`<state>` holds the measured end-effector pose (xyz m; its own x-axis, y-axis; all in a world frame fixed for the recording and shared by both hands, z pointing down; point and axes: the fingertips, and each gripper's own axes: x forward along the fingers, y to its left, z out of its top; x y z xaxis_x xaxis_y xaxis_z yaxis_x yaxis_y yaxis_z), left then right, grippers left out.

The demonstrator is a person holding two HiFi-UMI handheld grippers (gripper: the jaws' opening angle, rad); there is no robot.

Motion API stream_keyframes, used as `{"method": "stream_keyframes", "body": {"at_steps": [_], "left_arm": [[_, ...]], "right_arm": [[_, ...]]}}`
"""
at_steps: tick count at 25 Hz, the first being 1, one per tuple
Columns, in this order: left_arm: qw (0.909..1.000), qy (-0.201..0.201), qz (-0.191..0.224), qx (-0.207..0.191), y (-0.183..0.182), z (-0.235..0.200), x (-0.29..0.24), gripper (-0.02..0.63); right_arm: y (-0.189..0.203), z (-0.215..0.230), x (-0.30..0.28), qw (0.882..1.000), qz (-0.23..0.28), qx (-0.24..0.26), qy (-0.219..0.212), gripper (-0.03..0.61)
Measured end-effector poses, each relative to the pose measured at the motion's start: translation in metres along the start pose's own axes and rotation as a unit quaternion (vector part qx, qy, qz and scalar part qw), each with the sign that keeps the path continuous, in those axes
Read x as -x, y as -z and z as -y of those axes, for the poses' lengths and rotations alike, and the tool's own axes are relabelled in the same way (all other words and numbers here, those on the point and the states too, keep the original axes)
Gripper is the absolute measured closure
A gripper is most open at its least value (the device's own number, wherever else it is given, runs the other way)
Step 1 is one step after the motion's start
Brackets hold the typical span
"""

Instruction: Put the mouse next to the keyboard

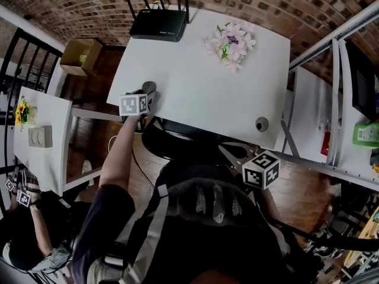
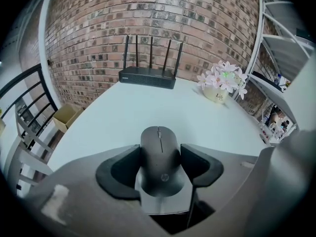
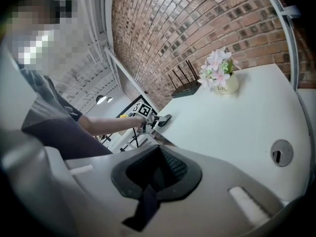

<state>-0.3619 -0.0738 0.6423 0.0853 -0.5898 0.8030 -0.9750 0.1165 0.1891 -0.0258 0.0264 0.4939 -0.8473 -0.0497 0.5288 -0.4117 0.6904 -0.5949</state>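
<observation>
The left gripper (image 2: 160, 156) has its jaws closed on a dark grey, rounded computer mouse (image 2: 159, 147), one dark pad pressed against each flank. The mouse's scroll wheel points away from the gripper, toward the brick wall (image 2: 148, 19). From the head view, the left gripper (image 1: 139, 103) sits at the near left edge of the white desk (image 1: 195, 90), and the mouse (image 1: 148, 87) pokes out just past its marker cube, over the desk's surface. No view shows whether the mouse rests on the desk or is slightly above it.

The right gripper (image 3: 157, 174) has its jaws shut together, with the dark pads meeting and nothing between them. In the head view it (image 1: 261, 169) is held low, off the desk's near right edge and close to the person's body.

A flat black router with four upright antennas (image 1: 159, 23) stands at the far edge of the desk. To its right is a cream pot of pink and white flowers (image 1: 231, 43). A small round grey cable port (image 1: 262, 123) is set into the near right corner of the desk.

An open cardboard box (image 1: 80, 55) lies on the wooden floor, left of the desk. At the lower left of the head view, another person (image 1: 23, 241) is holding marker cubes
</observation>
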Motion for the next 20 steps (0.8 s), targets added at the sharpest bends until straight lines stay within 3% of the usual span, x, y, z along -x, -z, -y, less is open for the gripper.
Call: {"method": "stream_keyframes", "body": {"at_steps": [8,20], "left_arm": [[1.0000,0.008,0.000,0.000,-0.001,0.026,-0.006,0.350],[0.9989,0.029,-0.021,-0.032,0.003,0.077,-0.017,0.348]], "right_arm": [[0.001,0.008,0.009,1.000,0.003,0.001,-0.006,0.574],[0.012,0.025,0.029,1.000,0.015,-0.015,-0.007,0.574]]}}
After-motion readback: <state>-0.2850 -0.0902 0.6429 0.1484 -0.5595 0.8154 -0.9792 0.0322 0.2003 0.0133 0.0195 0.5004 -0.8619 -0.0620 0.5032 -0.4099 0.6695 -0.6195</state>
